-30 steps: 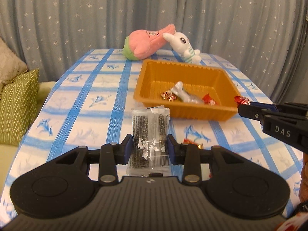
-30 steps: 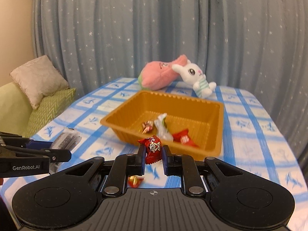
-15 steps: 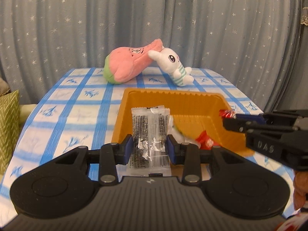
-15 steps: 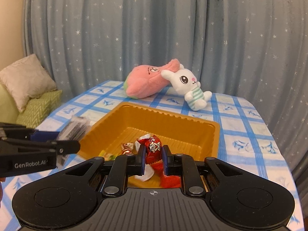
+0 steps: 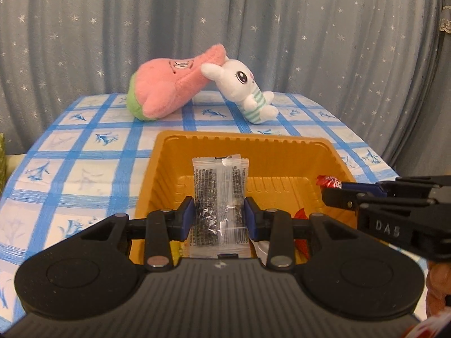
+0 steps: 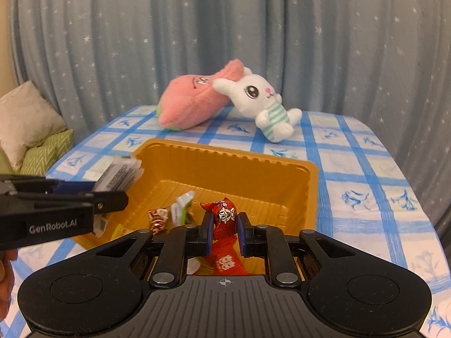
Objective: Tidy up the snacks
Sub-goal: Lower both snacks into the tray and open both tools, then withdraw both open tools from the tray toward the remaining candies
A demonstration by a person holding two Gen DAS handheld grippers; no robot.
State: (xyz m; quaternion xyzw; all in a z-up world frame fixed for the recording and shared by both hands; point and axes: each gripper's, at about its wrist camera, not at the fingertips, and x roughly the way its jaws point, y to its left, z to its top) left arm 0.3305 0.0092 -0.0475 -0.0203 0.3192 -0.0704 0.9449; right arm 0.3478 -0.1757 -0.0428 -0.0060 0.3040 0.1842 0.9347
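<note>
An orange tray stands on the blue checked tablecloth, and both grippers hover over its near side. My left gripper is shut on a clear packet of dark seeds, held upright above the tray; the same packet shows in the right wrist view at the tray's left rim. My right gripper is shut on a red wrapped candy, which also peeks out as red candy at the tray's right side. Several wrapped sweets lie on the tray floor.
A pink plush and a white rabbit plush lie at the table's far end before a grey starred curtain. Cushions sit on a sofa left of the table. A hand holds the right gripper.
Both grippers have moved forward from the table's near part to above the tray, each keeping its snack. The tray and the plush toys now look closer.
</note>
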